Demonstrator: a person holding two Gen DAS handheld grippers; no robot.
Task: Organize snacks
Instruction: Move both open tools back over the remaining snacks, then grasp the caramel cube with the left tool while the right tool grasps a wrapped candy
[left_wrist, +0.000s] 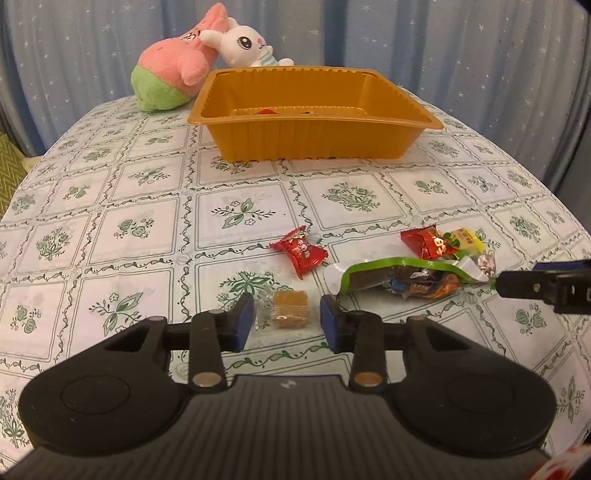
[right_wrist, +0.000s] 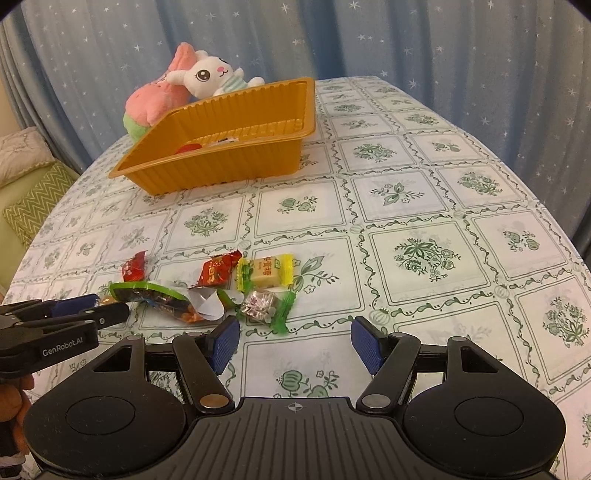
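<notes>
The left gripper (left_wrist: 287, 320) hangs low over the table (left_wrist: 147, 221) with its jaws apart, and a small amber jelly candy (left_wrist: 290, 313) in a clear wrapper lies flat on the cloth between the two blue pads (left_wrist: 243, 325), neither of which touches it yet. It sits on the near side of the orange tray (left_wrist: 314, 110), well apart from it, with a red-wrapped candy (left_wrist: 300, 254) between the two. The candy looks light and soft-bodied, its film slick and crinkly (the twisted end at its left side would slip out of a pinch), so the firmer hold is probably across the block itself, squeezed gently enough not to squash it. Being so flat, it calls for the pads to come right down to the cloth before closing. The right gripper (right_wrist: 295, 345) has its jaws wide apart over bare cloth, holding nothing. Just ahead of it lies the rest of the pile: a green-edged opened packet (right_wrist: 162, 299), limp and likely to fold if pinched at an edge, a second red candy (right_wrist: 218, 271), a yellow-wrapped block (right_wrist: 264, 273) that seems stiff enough to take by its long sides, and a silver candy in green-ended wrap (right_wrist: 264, 306). The tray already holds a few pieces; behind it lean a pink plush (left_wrist: 173, 66) and a white bunny plush (left_wrist: 247, 46).
</notes>
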